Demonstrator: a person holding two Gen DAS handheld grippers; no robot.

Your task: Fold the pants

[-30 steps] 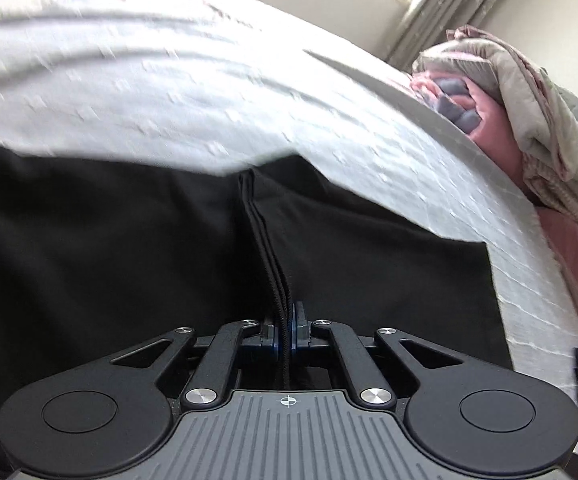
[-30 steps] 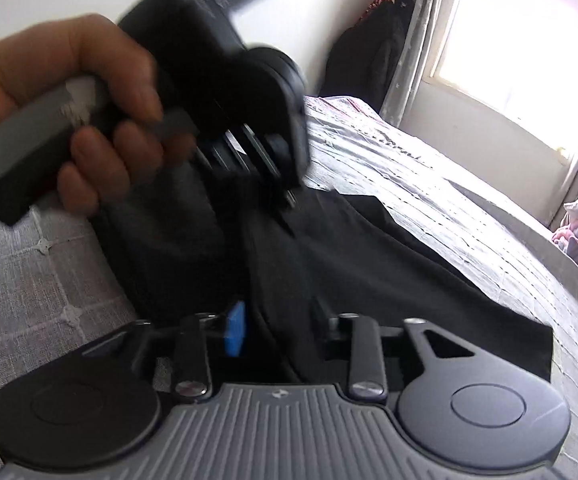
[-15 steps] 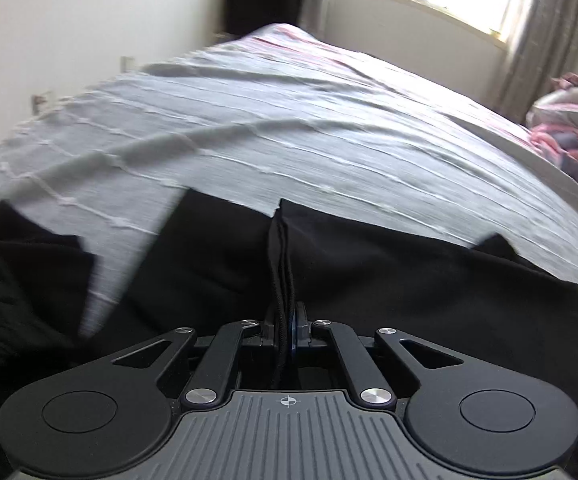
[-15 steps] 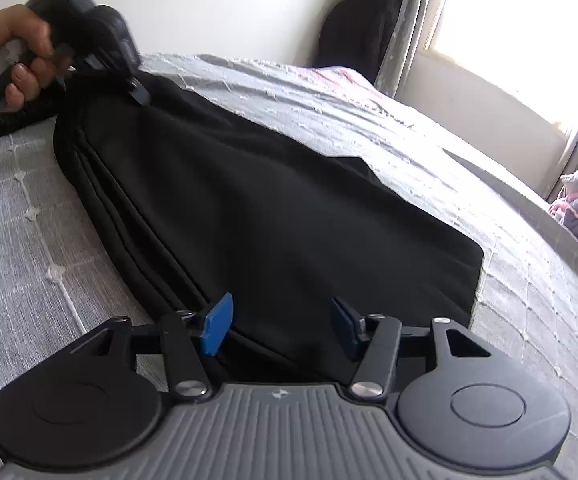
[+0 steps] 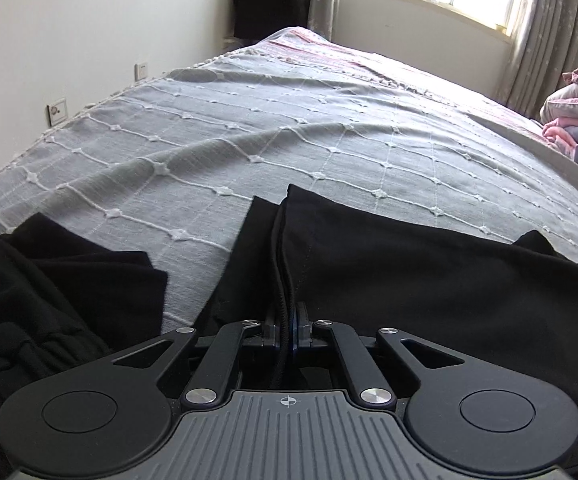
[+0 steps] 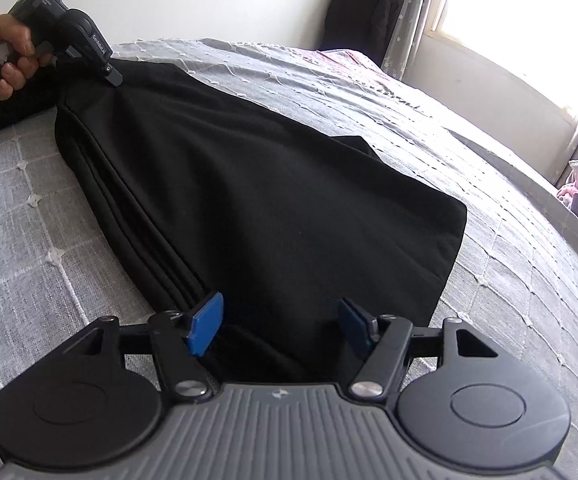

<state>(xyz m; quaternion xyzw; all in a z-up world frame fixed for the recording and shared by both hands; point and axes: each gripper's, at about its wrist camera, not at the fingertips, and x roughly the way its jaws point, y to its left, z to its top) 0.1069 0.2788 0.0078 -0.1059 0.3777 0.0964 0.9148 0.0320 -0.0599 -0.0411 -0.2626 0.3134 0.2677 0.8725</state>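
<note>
Two grippers: left gripper point(image 5: 287, 322) pinches the black fabric pants' point(image 6: 273, 200) layered edge, tensioning the fold; right gripper point(image 6: 277, 322) gapes wide, empty, over the near hem.

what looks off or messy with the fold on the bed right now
The black pants lie folded but askew: a corner of a lower layer sticks out past the top edge. The left gripper pinches the far end; the right gripper stands open. More black fabric lies bunched beside them.
</note>
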